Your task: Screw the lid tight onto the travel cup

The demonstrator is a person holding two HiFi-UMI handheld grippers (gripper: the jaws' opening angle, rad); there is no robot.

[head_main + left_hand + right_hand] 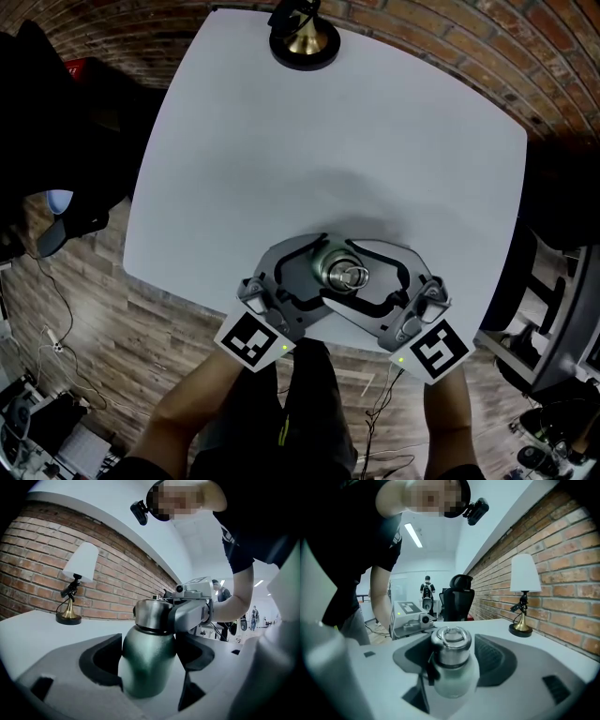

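Note:
The green travel cup (149,667) stands upright near the front edge of the white table (281,150). Its steel lid (343,274) with a ring handle sits on top. My left gripper (321,274) comes in from the left, and its dark pads (102,660) press on the cup's body. My right gripper (349,274) reaches in from the right at lid height. In the right gripper view the lid (450,648) sits between the wide-spread jaws, with a gap to the right pad (499,660), so the right gripper (452,663) is open around it.
A small brass lamp (304,37) with a white shade (80,562) stands at the table's far edge against a brick wall. The person stands at the near edge behind both grippers. An office chair (459,597) is off to the side.

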